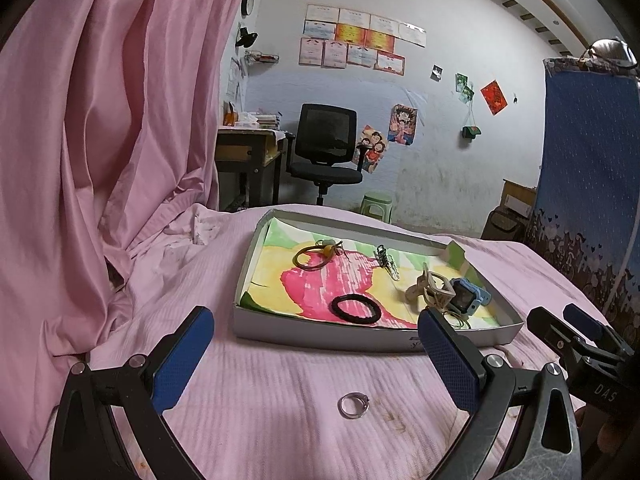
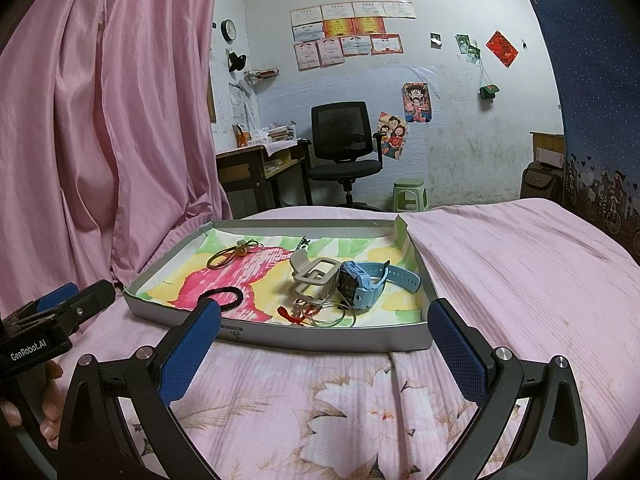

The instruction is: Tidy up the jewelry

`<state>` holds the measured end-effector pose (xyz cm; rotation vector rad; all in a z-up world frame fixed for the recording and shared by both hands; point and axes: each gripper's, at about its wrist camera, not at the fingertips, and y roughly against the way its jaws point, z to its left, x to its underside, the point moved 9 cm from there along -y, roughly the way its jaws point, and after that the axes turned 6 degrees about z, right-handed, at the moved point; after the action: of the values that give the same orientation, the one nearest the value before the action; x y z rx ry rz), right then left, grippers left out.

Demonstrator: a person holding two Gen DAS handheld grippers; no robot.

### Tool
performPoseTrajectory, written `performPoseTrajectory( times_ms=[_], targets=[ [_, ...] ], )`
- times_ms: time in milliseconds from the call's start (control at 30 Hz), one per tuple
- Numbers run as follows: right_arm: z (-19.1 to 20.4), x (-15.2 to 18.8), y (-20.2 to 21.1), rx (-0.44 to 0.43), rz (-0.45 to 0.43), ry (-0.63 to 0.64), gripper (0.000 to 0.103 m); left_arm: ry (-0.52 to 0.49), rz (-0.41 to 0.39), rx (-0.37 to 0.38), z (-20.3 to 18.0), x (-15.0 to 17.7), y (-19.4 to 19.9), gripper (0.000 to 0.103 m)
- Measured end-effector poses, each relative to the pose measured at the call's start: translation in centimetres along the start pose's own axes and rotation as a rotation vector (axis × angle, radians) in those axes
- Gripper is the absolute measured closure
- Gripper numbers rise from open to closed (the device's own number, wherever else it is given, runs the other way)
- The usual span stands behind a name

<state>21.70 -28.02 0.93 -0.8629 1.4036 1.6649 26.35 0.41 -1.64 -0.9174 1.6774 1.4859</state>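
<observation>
The tray [image 1: 248, 320] lies on the pink bed [image 1: 280, 400] and serves as the collecting place, so most of the jewelry is already inside it, while one silver ring [image 1: 353, 405] lies alone on the sheet, near the camera and in front of the tray. The left gripper [image 1: 316, 360] hangs just above this ring with its jaws spread wide and nothing between them — I judge it is lined up so that the ring can be picked and carried to the tray. The right gripper [image 2: 326, 354] is also released and empty; it points at the near right part of the tray, probably waiting. Inside the tray I count two watches, a blue one [image 2: 362, 286] and a beige one [image 2: 316, 278], touching each other at the right side. There are two hair ties: a black one [image 1: 356, 309] near the front wall and a brown one [image 1: 314, 258] at the far left with a small ornament. One dark clip [image 1: 386, 262] lies further back, and thin wire rings [image 2: 334, 316] with a red cord [image 2: 288, 316] lie in front of the watches — how many rings, I cannot tell. The bright painted paper lining keeps small pieces easy to see.
</observation>
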Motion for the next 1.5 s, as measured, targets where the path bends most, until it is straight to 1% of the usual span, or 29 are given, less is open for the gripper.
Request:
performPoseTrajectory(
  times_ms=[1500],
  targets=[
    [0.01, -0.08, 0.01, 0.0, 0.001, 0.001, 0.001, 0.004, 0.0, -0.004, 0.36, 0.05, -0.04, 0.001]
  ],
)
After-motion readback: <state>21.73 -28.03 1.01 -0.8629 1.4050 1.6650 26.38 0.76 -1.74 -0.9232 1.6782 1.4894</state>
